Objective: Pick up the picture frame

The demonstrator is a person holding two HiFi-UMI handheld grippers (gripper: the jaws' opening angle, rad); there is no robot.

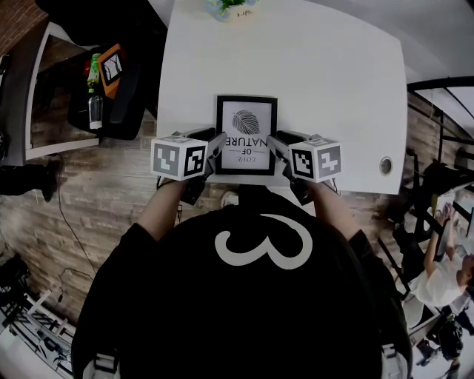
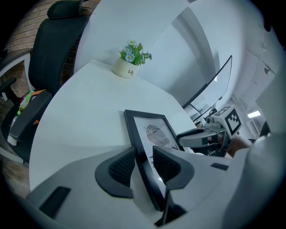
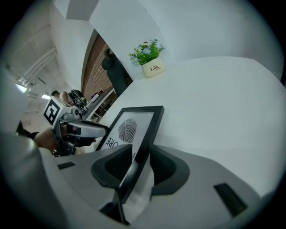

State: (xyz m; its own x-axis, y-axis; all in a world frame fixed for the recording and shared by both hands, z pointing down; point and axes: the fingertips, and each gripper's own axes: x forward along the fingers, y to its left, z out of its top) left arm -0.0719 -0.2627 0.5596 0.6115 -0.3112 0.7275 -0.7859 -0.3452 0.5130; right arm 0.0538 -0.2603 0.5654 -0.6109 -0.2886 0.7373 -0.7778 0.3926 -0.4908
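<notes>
The black picture frame (image 1: 246, 133) with a fingerprint print lies face up at the near edge of the white table (image 1: 333, 81). My left gripper (image 1: 216, 145) is at its left side and my right gripper (image 1: 275, 145) at its right side. In the left gripper view the frame's edge (image 2: 139, 147) runs between the left gripper's (image 2: 143, 164) jaws, with a gap beside the right pad. In the right gripper view the frame's edge (image 3: 142, 143) stands between the right gripper's (image 3: 136, 164) jaws, with room on both sides. Both grippers are open.
A small white pot of flowers (image 1: 229, 7) stands at the table's far edge. A black office chair (image 1: 111, 89) with bottles on it is left of the table. A round cable hole (image 1: 385, 165) sits in the table's near right corner. Another person (image 1: 444, 274) is at the lower right.
</notes>
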